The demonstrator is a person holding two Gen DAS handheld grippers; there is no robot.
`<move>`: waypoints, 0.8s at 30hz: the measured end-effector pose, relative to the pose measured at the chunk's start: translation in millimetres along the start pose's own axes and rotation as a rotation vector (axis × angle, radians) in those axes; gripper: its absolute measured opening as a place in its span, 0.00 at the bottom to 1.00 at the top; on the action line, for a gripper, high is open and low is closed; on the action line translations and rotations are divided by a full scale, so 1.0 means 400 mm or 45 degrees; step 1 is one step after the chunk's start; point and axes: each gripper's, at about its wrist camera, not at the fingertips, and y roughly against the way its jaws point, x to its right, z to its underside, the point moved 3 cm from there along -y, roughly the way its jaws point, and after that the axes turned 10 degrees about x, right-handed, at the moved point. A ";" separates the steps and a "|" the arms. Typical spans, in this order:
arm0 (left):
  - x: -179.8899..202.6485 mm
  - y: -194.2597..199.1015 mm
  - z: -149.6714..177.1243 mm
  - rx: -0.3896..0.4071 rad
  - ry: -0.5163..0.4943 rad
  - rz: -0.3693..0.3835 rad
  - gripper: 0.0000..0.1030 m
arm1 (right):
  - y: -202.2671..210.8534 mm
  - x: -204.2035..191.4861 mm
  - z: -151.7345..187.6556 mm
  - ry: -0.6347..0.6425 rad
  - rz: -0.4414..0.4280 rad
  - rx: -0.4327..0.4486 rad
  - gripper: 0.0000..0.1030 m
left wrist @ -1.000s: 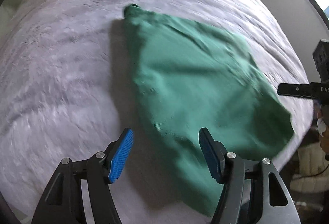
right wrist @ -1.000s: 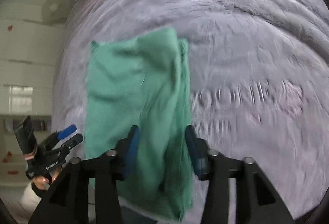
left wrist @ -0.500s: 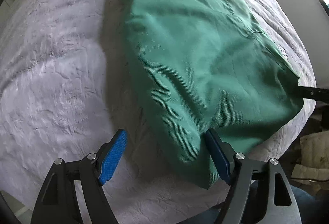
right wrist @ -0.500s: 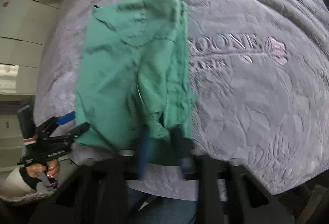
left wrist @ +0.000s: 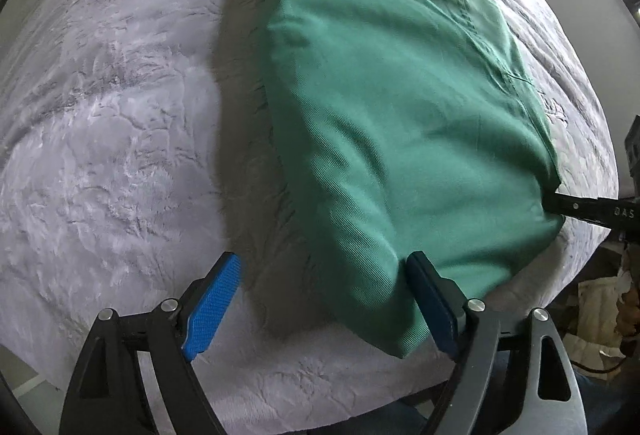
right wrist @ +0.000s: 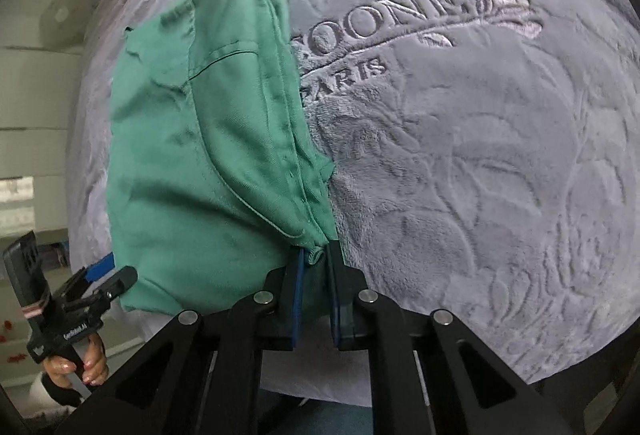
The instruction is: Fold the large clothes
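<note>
The green garment (left wrist: pixel 400 123) lies on the bed (left wrist: pixel 120 155), ahead of both grippers. Your right gripper (right wrist: pixel 314 267) has just closed, pinching its near corner. Your left gripper (left wrist: pixel 320 299), just opened wide, straddles the near-left corner: close there before lifting evenly.

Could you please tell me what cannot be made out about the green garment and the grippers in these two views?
- Green garment: its type is unclear; folded layers hide its shape in both views.
- Right gripper: the left wrist view's right edge cuts it off.
- Left gripper: small and partly behind cloth in the right wrist view.
- First letters of the blanket lettering: covered by the garment.
</note>
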 end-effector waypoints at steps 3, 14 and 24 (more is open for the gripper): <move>-0.005 -0.001 0.004 -0.005 0.004 -0.002 0.83 | 0.011 0.003 0.005 0.020 0.024 0.000 0.11; 0.006 -0.007 -0.004 -0.013 0.005 0.000 0.83 | 0.022 0.067 0.017 -0.121 0.003 -0.005 0.12; -0.008 0.040 -0.039 0.053 0.019 -0.037 0.83 | 0.151 -0.001 -0.023 -0.013 -0.026 0.117 0.21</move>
